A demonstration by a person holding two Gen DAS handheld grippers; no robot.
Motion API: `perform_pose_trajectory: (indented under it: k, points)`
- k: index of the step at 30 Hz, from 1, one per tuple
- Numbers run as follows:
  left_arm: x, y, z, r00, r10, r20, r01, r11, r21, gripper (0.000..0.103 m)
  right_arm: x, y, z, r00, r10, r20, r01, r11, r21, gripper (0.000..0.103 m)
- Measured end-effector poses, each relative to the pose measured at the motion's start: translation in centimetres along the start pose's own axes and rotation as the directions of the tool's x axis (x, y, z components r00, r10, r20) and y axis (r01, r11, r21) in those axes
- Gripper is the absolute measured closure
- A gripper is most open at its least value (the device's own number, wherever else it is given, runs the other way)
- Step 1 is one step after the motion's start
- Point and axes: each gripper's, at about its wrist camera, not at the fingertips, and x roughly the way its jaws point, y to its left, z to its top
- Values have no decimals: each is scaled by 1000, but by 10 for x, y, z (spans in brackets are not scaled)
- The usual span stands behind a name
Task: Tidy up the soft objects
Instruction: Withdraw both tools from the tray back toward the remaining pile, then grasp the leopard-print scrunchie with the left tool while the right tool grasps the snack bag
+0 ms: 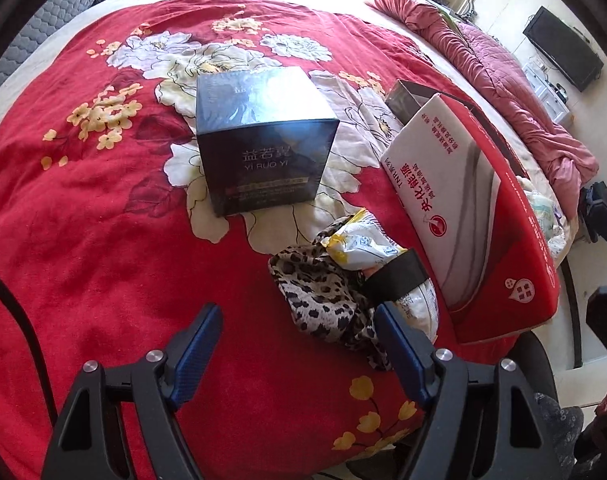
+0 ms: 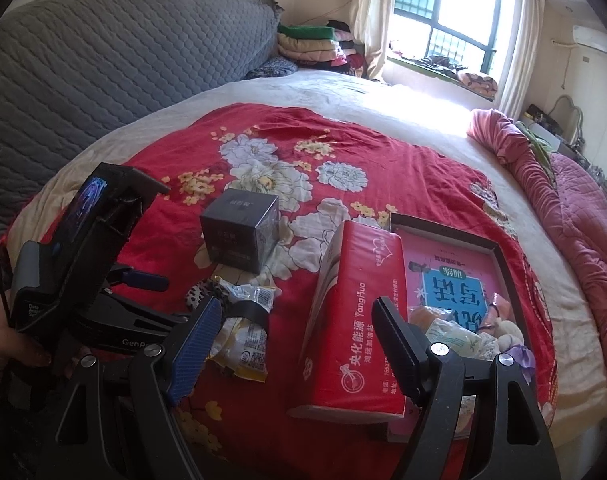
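Both pairs of my jaws stand apart with nothing between the pads. My left gripper [image 1: 299,328] hangs over the red floral bedspread [image 1: 83,220], its right finger just beside the leopard-print cloth [image 1: 319,292], which lies crumpled on the spread. On top of that cloth sits a crinkled white and yellow snack packet [image 1: 359,248], and a black band [image 1: 399,276] crosses over the heap right in front of my finger. Whether the finger touches the cloth I cannot tell.

My right gripper [image 2: 299,344] points at the tall red tissue box [image 2: 359,320], which stands between the heap and the open dark-rimmed tray [image 2: 503,256]. That tray holds a pink book [image 2: 455,276] and some soft things at its near end: a pale printed pouch [image 2: 459,340] and a small plush piece [image 2: 507,332], too bunched up to name better. The red box blocks the straight way from the leopard cloth to the tray.

Beyond the heap a dark cube-shaped box [image 1: 259,144] stands on the bedspread, well clear of my fingers. A rumpled pink quilt [image 2: 563,208] lies along the far edge of the bed, and a grey quilted headboard [image 2: 103,68] rises behind.
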Motion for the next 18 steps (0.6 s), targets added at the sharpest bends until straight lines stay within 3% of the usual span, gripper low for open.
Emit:
perform_pose_trajectory:
  k: [2, 6, 10, 18]
  points:
    - [8, 3, 2, 999, -45, -22, 44, 998, -38, 44, 5, 2, 1, 1000, 1, -9, -1, 1000, -10, 24]
    - [20, 2, 5, 993, -107, -45, 105, 993, -63, 59, 13, 7, 2, 1000, -9, -27, 8, 999, -38, 24]
    - [27, -3, 9, 986, -164, -38, 161, 985, -60, 92, 24, 12, 2, 998, -27, -59, 23, 997, -78, 24]
    - [21, 4, 15, 981, -192, -3, 192, 981, -37, 98, 57, 38, 7, 986, -56, -157, 27, 984, -179, 24]
